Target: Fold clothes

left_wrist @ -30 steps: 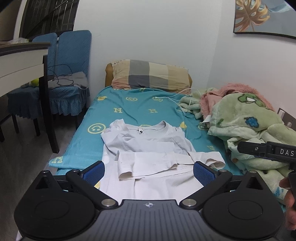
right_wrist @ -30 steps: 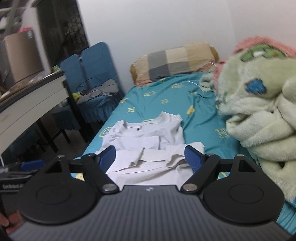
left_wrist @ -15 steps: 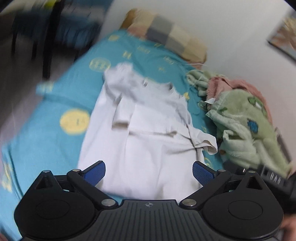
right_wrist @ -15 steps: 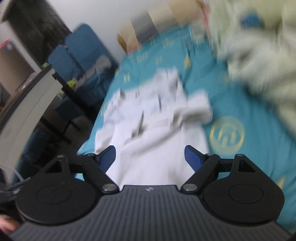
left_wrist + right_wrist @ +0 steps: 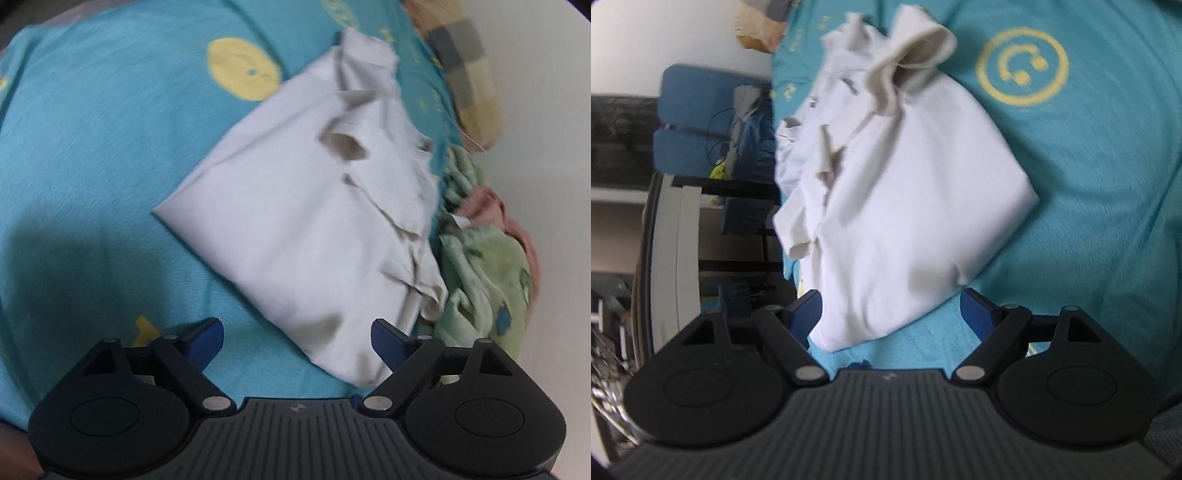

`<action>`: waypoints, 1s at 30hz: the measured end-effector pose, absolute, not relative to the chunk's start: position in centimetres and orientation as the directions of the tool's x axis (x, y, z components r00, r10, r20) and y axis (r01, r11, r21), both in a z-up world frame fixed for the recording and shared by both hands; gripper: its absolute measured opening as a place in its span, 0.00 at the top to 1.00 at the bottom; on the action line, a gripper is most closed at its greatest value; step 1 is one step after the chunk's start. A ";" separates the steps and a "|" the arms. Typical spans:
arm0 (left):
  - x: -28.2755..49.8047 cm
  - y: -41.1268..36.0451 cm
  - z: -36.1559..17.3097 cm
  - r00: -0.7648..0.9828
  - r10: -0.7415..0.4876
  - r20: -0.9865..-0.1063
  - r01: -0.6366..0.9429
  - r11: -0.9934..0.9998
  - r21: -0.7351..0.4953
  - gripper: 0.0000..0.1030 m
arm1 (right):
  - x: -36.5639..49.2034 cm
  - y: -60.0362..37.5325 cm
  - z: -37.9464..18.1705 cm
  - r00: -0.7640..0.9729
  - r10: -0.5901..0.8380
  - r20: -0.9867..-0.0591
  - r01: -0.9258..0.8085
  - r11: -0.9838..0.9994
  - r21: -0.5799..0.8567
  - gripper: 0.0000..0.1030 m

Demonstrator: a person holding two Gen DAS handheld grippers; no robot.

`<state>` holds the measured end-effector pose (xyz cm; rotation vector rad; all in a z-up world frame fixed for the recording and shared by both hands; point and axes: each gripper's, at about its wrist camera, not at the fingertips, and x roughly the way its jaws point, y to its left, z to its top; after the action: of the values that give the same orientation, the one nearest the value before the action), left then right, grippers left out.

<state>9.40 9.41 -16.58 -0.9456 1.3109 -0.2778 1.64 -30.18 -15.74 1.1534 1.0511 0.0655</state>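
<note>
A white long-sleeved shirt (image 5: 310,221) lies on the teal bed sheet (image 5: 92,147), its sleeves folded across the chest. My left gripper (image 5: 297,341) is open, low over the shirt's hem, with one bottom corner between its blue pads. In the right wrist view the same shirt (image 5: 897,206) lies on the sheet (image 5: 1108,184). My right gripper (image 5: 890,314) is open over the other bottom corner of the hem. Neither gripper holds cloth.
A green and pink blanket heap (image 5: 491,280) lies right of the shirt in the left view. A plaid pillow (image 5: 469,70) is at the bed's head. Blue chairs (image 5: 705,122) and a white desk (image 5: 672,236) stand beside the bed.
Both grippers have dropped and tilted down toward the bed, closing in on the shirt's bottom hem from opposite sides. Both stay open. The shirt has not moved.
</note>
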 end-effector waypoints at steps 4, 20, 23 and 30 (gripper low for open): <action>9.8 10.0 -17.2 0.343 -0.673 -0.655 -0.357 0.552 -0.754 0.19 | 1.3 -31.3 -17.2 0.563 0.485 -0.669 0.543 0.392 0.742 0.19; 9.9 12.8 -14.1 0.508 -0.580 -0.637 -0.369 0.521 -0.770 0.94 | 2.2 -32.7 -16.7 0.638 0.339 -0.691 0.543 0.438 0.717 0.87; 9.3 12.8 -10.8 0.541 -0.579 -0.610 -0.308 0.539 -0.784 0.95 | 1.9 -32.6 -14.4 0.677 0.320 -0.662 0.494 0.469 0.732 0.88; 6.7 12.9 -3.1 0.562 -0.568 -0.602 -0.238 0.586 -0.775 0.95 | -0.3 -32.6 -8.3 0.755 0.321 -0.571 0.394 0.474 0.787 0.89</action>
<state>6.75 12.91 -3.14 -0.9608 0.9903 -0.2339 -0.30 -32.61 -8.32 1.1049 0.7531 -0.0496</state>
